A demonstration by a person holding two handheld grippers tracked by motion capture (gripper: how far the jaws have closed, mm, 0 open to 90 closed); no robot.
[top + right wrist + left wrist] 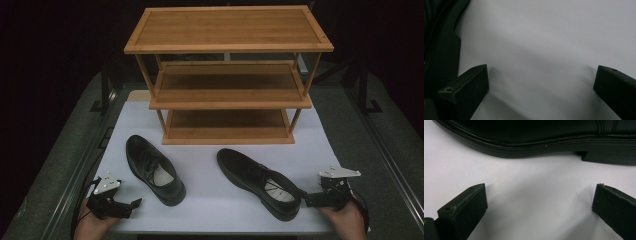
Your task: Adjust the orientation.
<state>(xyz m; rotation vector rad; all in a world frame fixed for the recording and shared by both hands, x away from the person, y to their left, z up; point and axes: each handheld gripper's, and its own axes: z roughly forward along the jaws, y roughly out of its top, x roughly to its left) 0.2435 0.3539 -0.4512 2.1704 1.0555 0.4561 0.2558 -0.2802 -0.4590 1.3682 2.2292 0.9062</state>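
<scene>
Nothing done yet: both shoes lie on the bench [210,205] before the empty rack [227,75], left shoe [154,169], right shoe [260,182]; left gripper [120,206] and right gripper [312,199] jaws released, grasping nothing

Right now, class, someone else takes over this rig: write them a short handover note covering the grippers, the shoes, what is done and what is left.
Left gripper: open, holding nothing, low on the white table beside the left shoe.
Right gripper: open, holding nothing, close to the heel of the right shoe; whether it touches cannot be told.
Both black shoes lie on the table in front of the wooden rack, toes toward it.
Done: nothing moved yet; all three shelves are bare.
Left: probably grip each shoe and set it on the rack.
</scene>
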